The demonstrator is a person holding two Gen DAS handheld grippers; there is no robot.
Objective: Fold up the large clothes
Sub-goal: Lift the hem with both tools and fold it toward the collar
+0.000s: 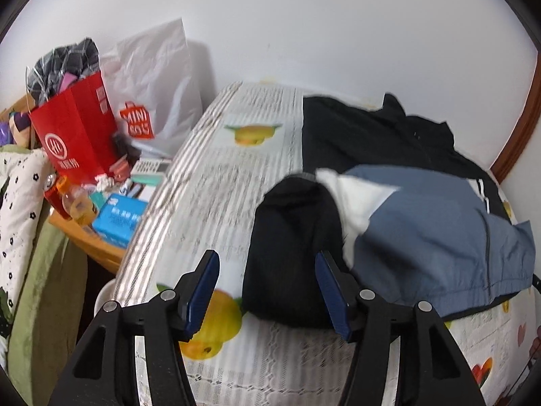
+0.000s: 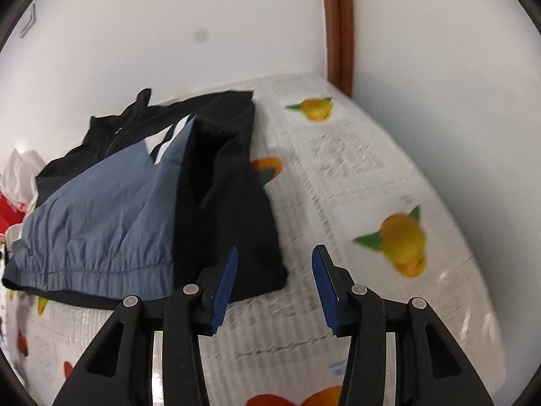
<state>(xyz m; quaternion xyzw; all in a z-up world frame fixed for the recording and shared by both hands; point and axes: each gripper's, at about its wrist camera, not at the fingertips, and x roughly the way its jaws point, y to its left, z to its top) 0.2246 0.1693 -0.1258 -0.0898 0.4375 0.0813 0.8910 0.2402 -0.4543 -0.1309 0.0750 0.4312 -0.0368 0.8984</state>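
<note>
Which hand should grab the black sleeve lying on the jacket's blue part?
Probably the left gripper: the black sleeve sits right between its open fingers. The right gripper hangs beside the jacket.

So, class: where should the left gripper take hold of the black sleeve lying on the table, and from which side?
Grip the sleeve at its near cuff end, coming in low from the table's front edge: that end bulges up between the open left gripper.
</note>
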